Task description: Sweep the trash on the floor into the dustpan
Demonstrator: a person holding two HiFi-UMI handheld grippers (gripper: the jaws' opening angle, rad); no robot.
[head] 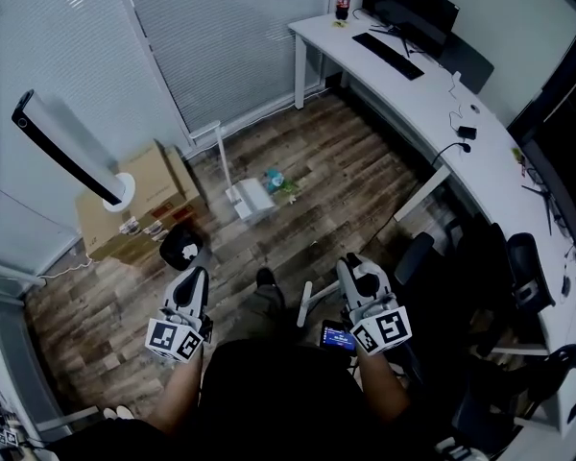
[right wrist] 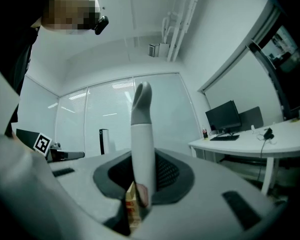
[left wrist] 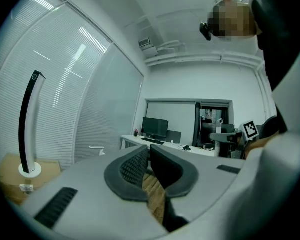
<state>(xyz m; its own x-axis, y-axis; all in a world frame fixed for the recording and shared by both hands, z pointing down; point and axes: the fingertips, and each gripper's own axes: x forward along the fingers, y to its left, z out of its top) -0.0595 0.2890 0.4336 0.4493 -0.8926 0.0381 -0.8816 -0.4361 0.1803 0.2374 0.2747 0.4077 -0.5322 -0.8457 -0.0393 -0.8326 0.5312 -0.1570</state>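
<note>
On the wooden floor ahead stands a white dustpan [head: 251,201] with an upright handle [head: 221,154]. Teal and green trash [head: 279,182] lies just right of it. My left gripper [head: 181,249] points level toward the dustpan from well short of it; in the left gripper view the left gripper [left wrist: 149,152] has its jaws together with nothing between them. My right gripper [head: 351,263] is held beside it. In the right gripper view the right gripper [right wrist: 142,170] is shut on an upright white handle [right wrist: 142,134] with a grey top. The sweeping end of that handle is hidden.
A cardboard box [head: 144,198] and a leaning tower fan [head: 65,146] stand left of the dustpan by the blinds. A long white desk [head: 418,83] with monitor [head: 410,6] and keyboard [head: 388,55] runs along the right. Black chairs [head: 520,263] crowd the right side.
</note>
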